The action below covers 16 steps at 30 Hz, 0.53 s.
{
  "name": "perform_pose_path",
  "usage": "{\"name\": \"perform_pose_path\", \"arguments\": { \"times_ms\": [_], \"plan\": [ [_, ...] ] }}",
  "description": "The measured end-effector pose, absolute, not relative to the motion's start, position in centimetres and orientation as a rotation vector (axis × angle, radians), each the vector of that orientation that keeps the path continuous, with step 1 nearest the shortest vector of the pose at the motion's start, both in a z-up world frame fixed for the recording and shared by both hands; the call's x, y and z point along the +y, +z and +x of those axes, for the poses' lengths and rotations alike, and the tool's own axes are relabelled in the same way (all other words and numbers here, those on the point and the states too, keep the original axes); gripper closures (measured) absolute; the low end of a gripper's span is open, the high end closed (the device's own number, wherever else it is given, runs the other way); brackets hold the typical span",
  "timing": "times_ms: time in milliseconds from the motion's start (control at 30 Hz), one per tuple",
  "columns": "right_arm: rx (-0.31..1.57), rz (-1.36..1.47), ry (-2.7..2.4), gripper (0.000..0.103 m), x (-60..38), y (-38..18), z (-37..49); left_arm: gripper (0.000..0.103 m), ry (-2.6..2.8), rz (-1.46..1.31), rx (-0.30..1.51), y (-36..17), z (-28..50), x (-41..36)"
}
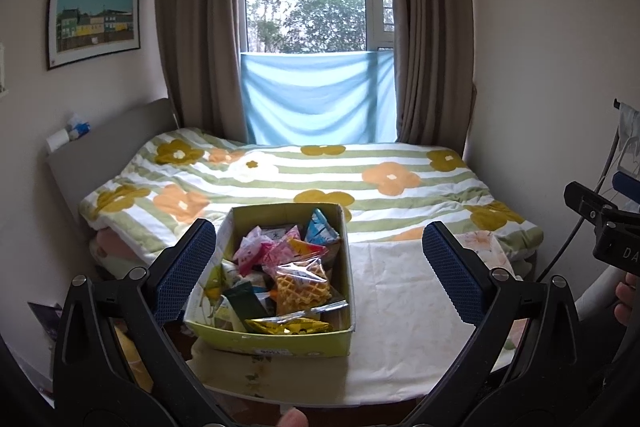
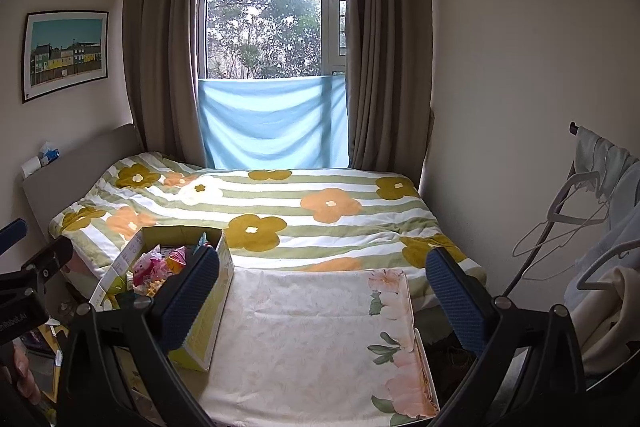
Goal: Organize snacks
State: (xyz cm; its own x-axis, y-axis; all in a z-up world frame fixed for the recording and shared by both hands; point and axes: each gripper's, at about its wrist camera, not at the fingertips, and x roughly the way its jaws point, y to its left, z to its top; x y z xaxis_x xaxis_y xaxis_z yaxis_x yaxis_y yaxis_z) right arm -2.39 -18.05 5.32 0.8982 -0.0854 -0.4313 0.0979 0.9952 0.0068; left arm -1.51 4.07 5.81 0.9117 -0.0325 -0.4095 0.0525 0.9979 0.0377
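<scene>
Blue-padded fingers (image 1: 184, 267) of the left gripper (image 1: 320, 269) fill the foreground of the left wrist view, spread wide apart with nothing between them. Just beyond them, at about 12 o'clock from the gripper, stands an open yellow-green cardboard box (image 1: 276, 341) on a worktop covered by a cream floral cloth (image 1: 404, 311). The box is packed with wrapped snacks: a waffle in a clear bag (image 1: 304, 281) lies on top near the middle, pink packets (image 1: 256, 251) sit behind it, a blue-and-white carton (image 1: 320, 229) leans in the far corner at 1 o'clock, a yellow packet (image 1: 288, 327) rests against the near wall, and a dark green sachet (image 1: 244, 301) lies at 8 o'clock. Printing on the wrappers is too small to read.

From the right wrist view, the right gripper (image 2: 322, 293) is likewise spread open and empty, hovering over the bare part of the cloth. The box stands at its 10 o'clock, partly hidden behind the left finger (image 2: 192, 291); whether that finger touches the box wall cannot be told.

Beyond the worktop lies a bed with a green-striped flower quilt (image 2: 280, 203). Brown curtains (image 2: 160, 67) frame a window (image 2: 264, 15), and a light blue sheet (image 2: 272, 119) hangs across its lower part. A framed picture of coloured houses (image 2: 66, 53) hangs at 10 o'clock, and clothes hangers (image 2: 568, 227) dangle from a rack at 3 o'clock.
</scene>
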Motion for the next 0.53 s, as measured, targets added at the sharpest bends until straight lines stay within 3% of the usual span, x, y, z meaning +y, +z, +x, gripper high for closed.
{"name": "perform_pose_path", "arguments": {
  "times_ms": [533],
  "plan": [
    [0.459, 0.03, -0.09, 0.0, -17.98, 4.87, -1.98, 0.0, -0.004, 0.037, 0.406, 5.22, -1.06, 4.8]
  ]
}}
